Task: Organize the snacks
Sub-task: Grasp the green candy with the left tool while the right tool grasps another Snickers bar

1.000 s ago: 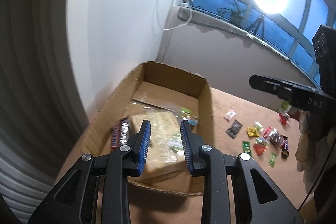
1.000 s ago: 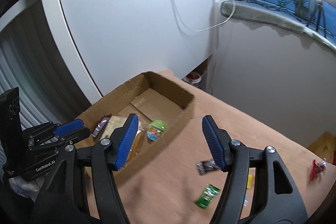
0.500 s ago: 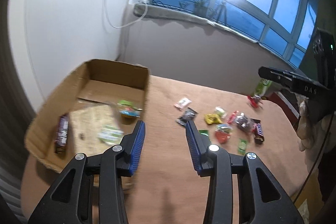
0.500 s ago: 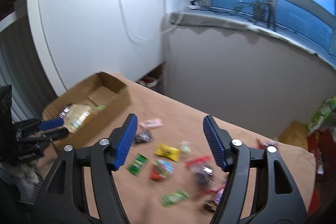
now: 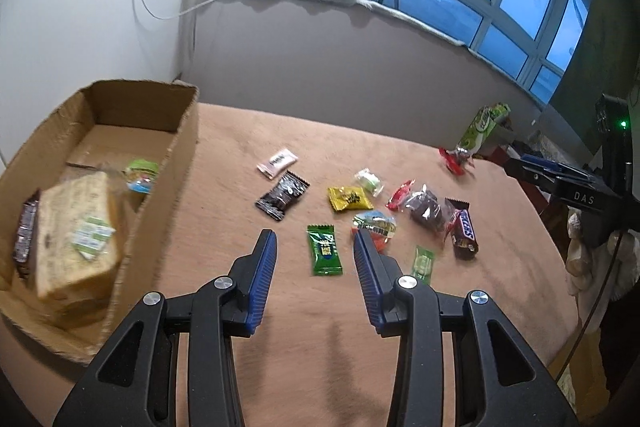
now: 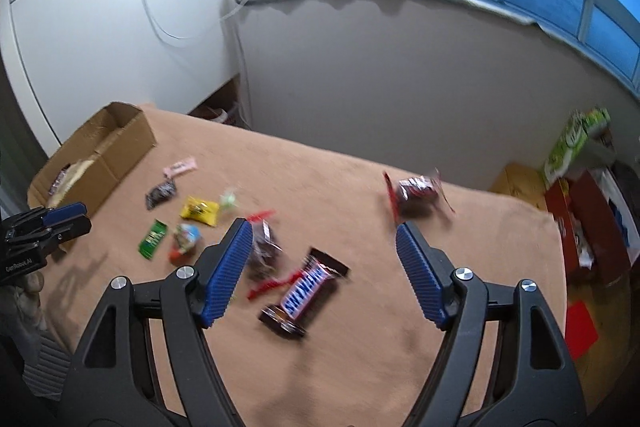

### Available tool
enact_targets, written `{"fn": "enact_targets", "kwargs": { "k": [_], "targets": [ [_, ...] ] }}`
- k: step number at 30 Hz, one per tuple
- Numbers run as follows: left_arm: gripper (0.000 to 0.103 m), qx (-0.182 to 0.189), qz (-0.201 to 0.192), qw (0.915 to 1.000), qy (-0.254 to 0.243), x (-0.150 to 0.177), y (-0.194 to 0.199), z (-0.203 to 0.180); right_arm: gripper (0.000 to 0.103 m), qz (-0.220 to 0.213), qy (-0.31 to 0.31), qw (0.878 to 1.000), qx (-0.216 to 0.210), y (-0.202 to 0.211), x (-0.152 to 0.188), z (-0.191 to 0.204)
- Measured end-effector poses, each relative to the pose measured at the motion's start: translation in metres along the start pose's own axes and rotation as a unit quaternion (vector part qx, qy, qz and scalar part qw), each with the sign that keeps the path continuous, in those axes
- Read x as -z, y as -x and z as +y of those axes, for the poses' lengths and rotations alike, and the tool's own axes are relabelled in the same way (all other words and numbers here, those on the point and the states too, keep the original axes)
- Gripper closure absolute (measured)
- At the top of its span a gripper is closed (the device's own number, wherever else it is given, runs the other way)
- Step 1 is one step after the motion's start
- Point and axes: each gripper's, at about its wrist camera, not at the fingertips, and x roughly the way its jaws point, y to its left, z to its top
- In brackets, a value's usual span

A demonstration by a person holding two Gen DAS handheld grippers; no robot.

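Several wrapped snacks lie on the brown table. My left gripper [image 5: 315, 245] is open and empty above a green candy packet [image 5: 325, 255]. A cardboard box [image 5: 176, 163] at the left holds a bread pack [image 5: 76, 235], a dark bar [image 5: 25, 231] and a green snack [image 5: 140, 174]. My right gripper [image 6: 324, 235] is open and empty above a Snickers bar [image 6: 304, 293]; this bar also shows in the left wrist view [image 5: 464, 233]. A red-wrapped snack [image 6: 416, 189] lies farther out, apart from the group.
A black packet [image 5: 282, 195], pink packet [image 5: 277, 162], yellow packet [image 5: 349, 198] and dark clear bag [image 5: 426, 209] lie mid-table. A green carton [image 5: 482, 127] stands off the table's far right. Wall and window sill are behind the table.
Both grippers swung right, away from the box and toward the scattered snacks. The left gripper now hangs over the green packet, the right over the Snickers bar. Both stayed open.
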Motion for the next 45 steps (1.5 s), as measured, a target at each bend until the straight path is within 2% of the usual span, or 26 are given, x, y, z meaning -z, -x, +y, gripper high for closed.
{"fn": "enact_targets", "kwargs": {
  "k": [6,17,21,24,28,36,39,45],
  "targets": [
    [0.064,0.000,0.021,0.9998,-0.006,0.002,-0.018,-0.007,0.026,0.019,-0.016,1.000,0.000,-0.011,0.017,-0.014],
    [0.065,-0.014,0.053,0.9982,-0.025,0.010,-0.056,-0.019,0.026,0.056,-0.034,0.998,-0.016,-0.036,0.039,-0.010],
    [0.069,-0.025,0.059,0.9973,-0.035,0.012,-0.065,-0.023,0.037,0.069,-0.031,0.997,-0.016,-0.045,0.043,-0.004],
    [0.070,-0.027,0.062,0.9968,-0.043,0.013,-0.069,-0.026,0.038,0.079,-0.030,0.996,-0.014,-0.053,0.044,0.000],
    [0.073,-0.032,0.064,0.9963,-0.048,0.013,-0.071,-0.026,0.048,0.093,-0.024,0.995,-0.012,-0.061,0.046,0.005],
    [0.080,-0.039,0.065,0.9955,-0.057,0.012,-0.074,-0.028,0.049,0.105,0.003,0.994,0.004,-0.074,0.047,0.020],
    [0.086,-0.043,0.065,0.9953,-0.058,0.011,-0.076,-0.027,0.057,0.111,0.014,0.994,0.006,-0.079,0.047,0.025],
    [0.087,-0.046,0.065,0.9946,-0.067,0.010,-0.078,-0.029,0.063,0.116,0.022,0.993,0.011,-0.084,0.044,0.026]
  ]
}}
